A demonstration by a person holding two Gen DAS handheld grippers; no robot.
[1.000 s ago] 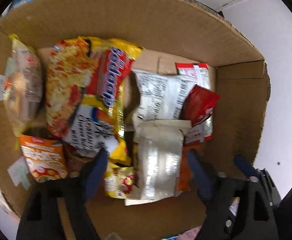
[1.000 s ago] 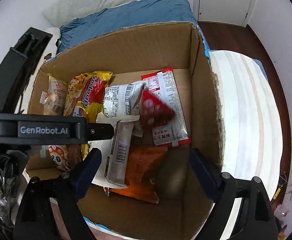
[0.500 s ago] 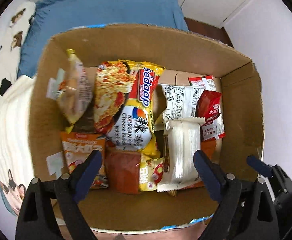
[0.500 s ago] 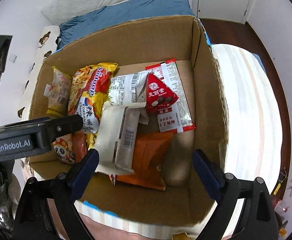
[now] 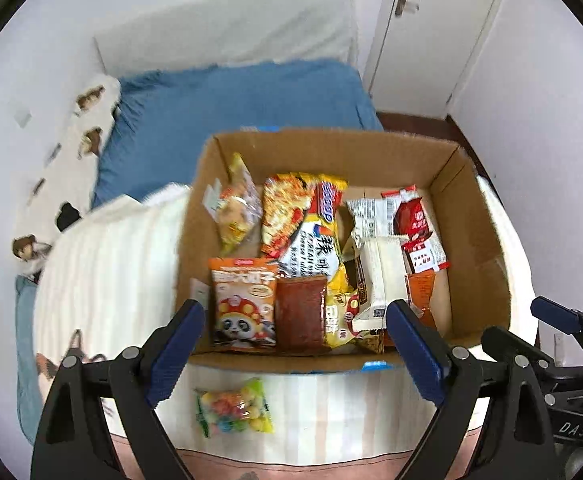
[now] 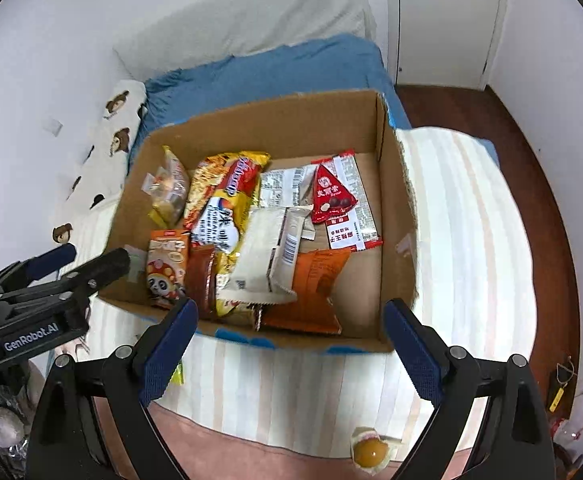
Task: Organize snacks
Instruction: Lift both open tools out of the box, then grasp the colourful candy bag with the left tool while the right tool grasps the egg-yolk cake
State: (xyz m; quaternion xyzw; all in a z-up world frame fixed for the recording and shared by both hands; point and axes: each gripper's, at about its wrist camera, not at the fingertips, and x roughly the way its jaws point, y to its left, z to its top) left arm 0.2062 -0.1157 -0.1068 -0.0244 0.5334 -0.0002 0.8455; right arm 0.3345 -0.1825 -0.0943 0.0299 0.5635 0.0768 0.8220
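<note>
An open cardboard box (image 5: 471, 240) stands on a striped blanket and holds several snack packets. Among them are a yellow noodle packet (image 5: 303, 216), a panda packet (image 5: 243, 304), a white packet (image 5: 379, 280) and a red triangular packet (image 6: 331, 196). My left gripper (image 5: 291, 320) hangs open above the box's near wall, with nothing between its fingers. My right gripper (image 6: 289, 312) is open too, above the same near wall (image 6: 291, 340), and holds nothing. A bag of coloured sweets (image 5: 233, 406) lies on the blanket in front of the box. A round yellow wrapped snack (image 6: 369, 452) lies nearer the bed's edge.
The box sits on a bed with a blue sheet (image 5: 231, 120) and a white pillow (image 5: 227, 28) behind it. A white wall runs along the left, and a door (image 6: 447, 20) and dark wooden floor (image 6: 539, 208) are on the right. A bear-print cloth (image 5: 87, 120) lies along the left wall.
Both grippers have risen and drawn back out of the box, so the whole box and the blanket in front of it now show. The snacks inside lie still.
</note>
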